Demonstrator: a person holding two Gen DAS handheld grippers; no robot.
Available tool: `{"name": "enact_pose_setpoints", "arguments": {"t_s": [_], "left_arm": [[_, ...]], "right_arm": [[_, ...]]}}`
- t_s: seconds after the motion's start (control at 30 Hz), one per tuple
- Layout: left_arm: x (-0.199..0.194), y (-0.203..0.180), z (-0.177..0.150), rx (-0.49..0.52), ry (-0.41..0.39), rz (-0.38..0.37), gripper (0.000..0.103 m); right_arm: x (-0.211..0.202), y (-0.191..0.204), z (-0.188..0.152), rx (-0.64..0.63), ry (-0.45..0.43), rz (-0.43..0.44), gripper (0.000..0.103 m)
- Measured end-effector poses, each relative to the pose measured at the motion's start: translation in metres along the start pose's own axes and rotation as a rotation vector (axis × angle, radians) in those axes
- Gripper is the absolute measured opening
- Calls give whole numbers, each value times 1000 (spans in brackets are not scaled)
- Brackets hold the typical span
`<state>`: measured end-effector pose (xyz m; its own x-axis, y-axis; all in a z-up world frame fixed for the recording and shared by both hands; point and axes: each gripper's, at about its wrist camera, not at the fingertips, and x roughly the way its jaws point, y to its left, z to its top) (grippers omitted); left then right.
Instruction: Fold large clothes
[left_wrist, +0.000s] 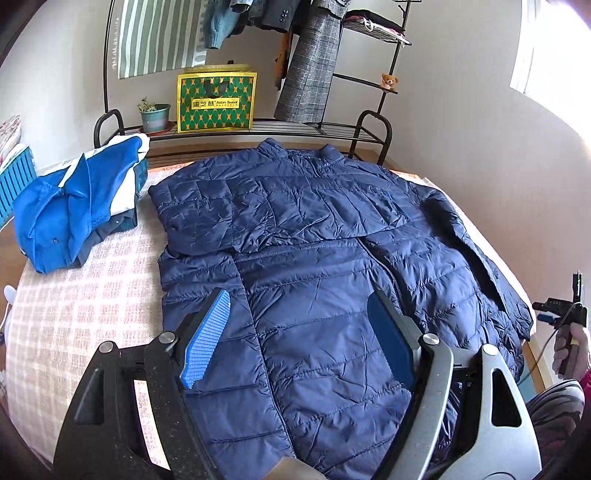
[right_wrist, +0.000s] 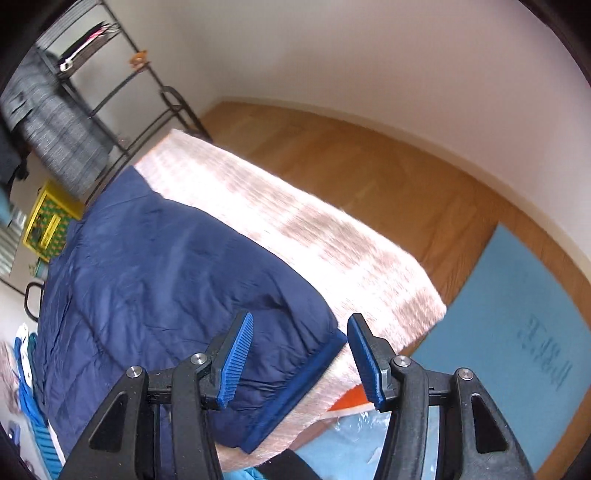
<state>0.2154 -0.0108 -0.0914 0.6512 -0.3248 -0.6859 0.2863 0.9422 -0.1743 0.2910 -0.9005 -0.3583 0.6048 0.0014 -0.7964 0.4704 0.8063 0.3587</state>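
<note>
right sleeve fold: approach
right gripper (right_wrist: 300, 356) half open, empty, nearing puffer jacket (left_wrist: 314, 258) cuff (right_wrist: 295, 391); left gripper (left_wrist: 301, 334) wide, empty

Puffy dark blue jacket (left_wrist: 314, 258) of smooth, slightly shiny stitched cloth, soft bright blue cloth top (left_wrist: 70, 214), rough woven pink checked cover on counter (left_wrist: 85, 295), bumpy blue rubbery pads (left_wrist: 207, 339) on tongs, glossy paper bag (left_wrist: 216, 101), smooth wood floor (right_wrist: 351, 162)
</note>
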Motion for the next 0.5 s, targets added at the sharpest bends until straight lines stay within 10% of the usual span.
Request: {"name": "enact_pose_setpoints", "arguments": {"t_s": [0.2, 0.37, 0.5], "left_arm": [[2, 3, 1, -2, 6, 6, 79], [7, 7, 4, -4, 4, 11, 79], [12, 14, 13, -7, -8, 22, 79]], "right_arm": [[14, 0, -4, -2, 28, 15, 45], [17, 9, -4, -44, 39, 18, 0], [-3, 25, 3, -69, -20, 29, 0]]}}
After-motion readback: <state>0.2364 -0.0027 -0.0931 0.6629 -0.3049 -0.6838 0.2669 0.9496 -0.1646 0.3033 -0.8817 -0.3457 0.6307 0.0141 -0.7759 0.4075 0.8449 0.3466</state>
